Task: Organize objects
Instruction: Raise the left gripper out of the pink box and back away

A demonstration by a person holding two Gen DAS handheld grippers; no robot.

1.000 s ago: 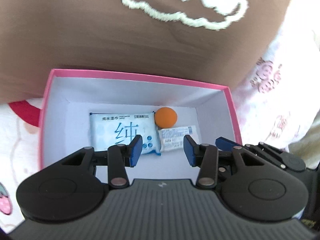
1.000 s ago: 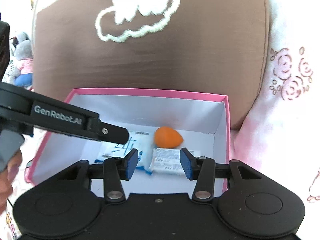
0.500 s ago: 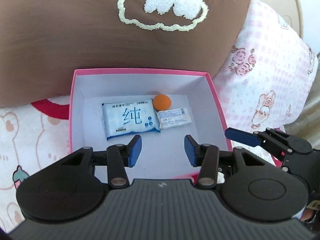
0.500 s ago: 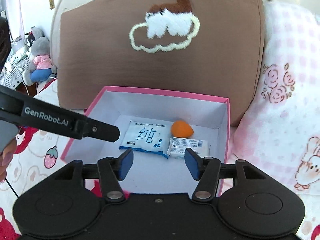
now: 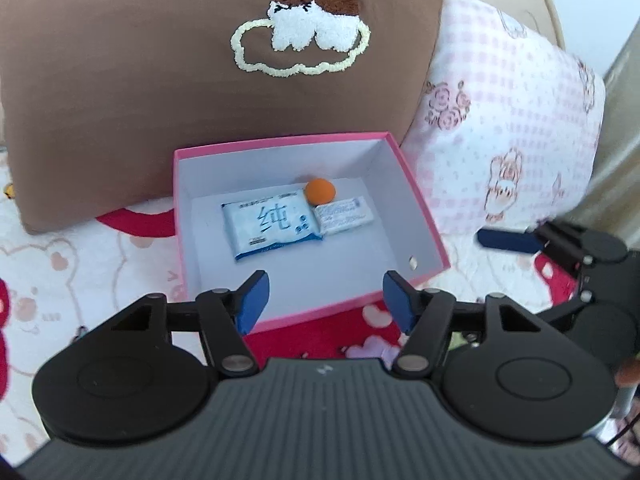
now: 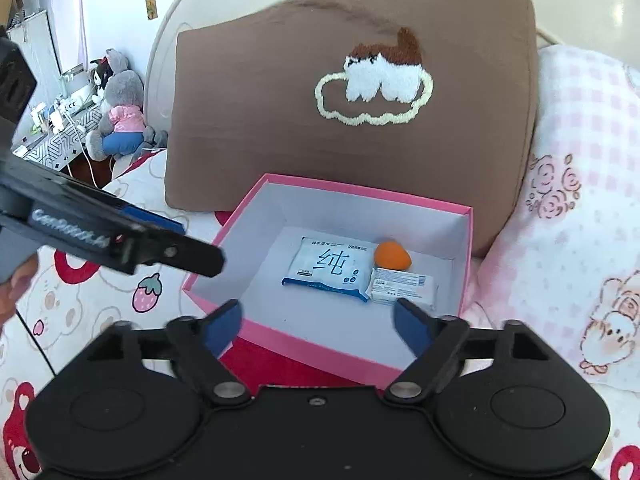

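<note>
Pink box (image 5: 416, 216) sits open on the printed bedspread (image 5: 80, 272), its far wall up against the brown cushion (image 5: 160, 92), and three things lie on its white floor, all toward the far side. One blue-and-white wipes packet (image 5: 270, 226) lies flat near the middle; one small white packet (image 5: 346, 214) lies touching its edge at 3 o'clock; one orange ball (image 5: 320, 191) rests at 12 o'clock of where the two packets meet, touching both. Left gripper (image 5: 325, 300) hangs over the box's near rim, jaws spread wide, nothing between them. Right gripper (image 6: 318, 324) hovers at the near edge too, jaws equally spread and empty. One pink pillow (image 6: 580, 184) lies at 3 o'clock of the cushion, and a grey plush toy (image 6: 118, 108) sits well off at 9 o'clock.
</note>
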